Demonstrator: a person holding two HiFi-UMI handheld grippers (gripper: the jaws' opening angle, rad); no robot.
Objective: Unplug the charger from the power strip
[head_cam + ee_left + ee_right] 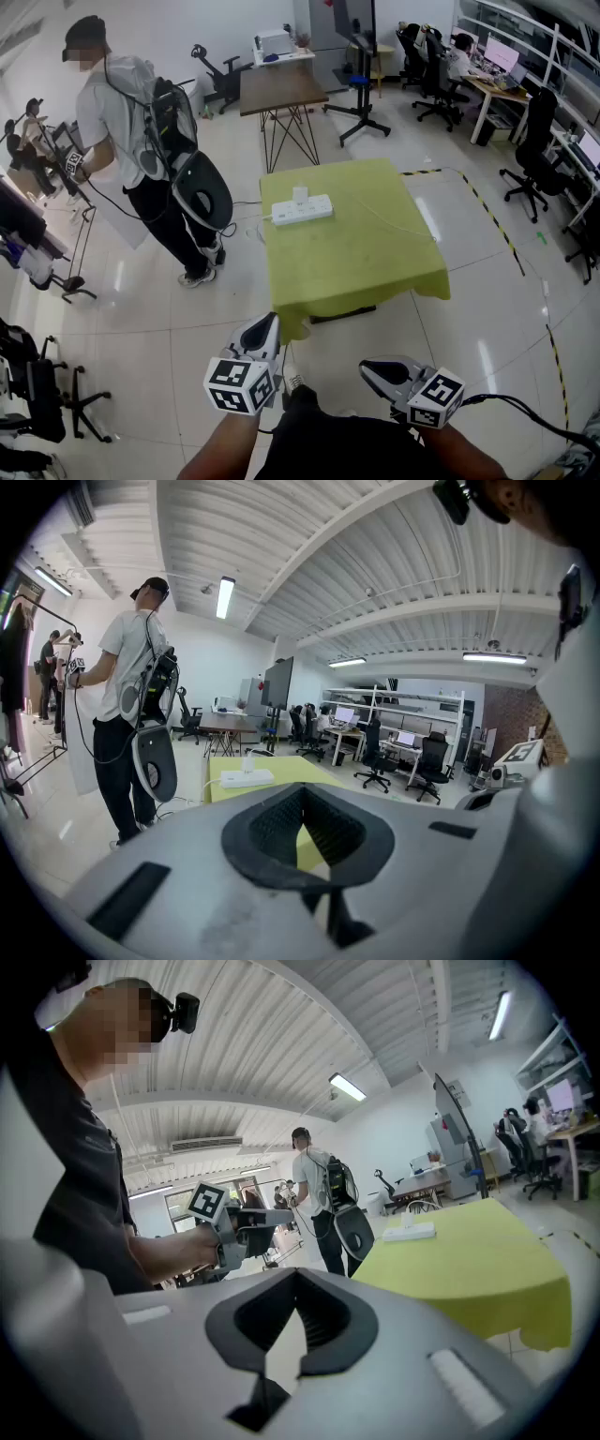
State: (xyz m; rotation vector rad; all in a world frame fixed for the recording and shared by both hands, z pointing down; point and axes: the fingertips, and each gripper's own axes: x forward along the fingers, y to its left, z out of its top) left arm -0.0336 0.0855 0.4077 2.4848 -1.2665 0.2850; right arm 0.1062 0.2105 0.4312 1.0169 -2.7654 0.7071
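Observation:
A white power strip [302,208] lies near the far left edge of the green-clothed table [356,253], with a white charger [300,194] plugged into it and standing upright. Both also show far off in the left gripper view, power strip [246,778] and charger [247,763], and the power strip [410,1233] in the right gripper view. My left gripper [265,330] and right gripper [373,372] hang short of the table's near edge, well away from the strip. Each is shut with nothing between its jaws: left gripper [302,801], right gripper [298,1286].
A person with a backpack [141,141] stands left of the table. The strip's white cable [253,223] drops over the left edge. A dark table [279,89] stands behind; office chairs [536,150] and desks line the right. Yellow-black tape [492,220] marks the floor.

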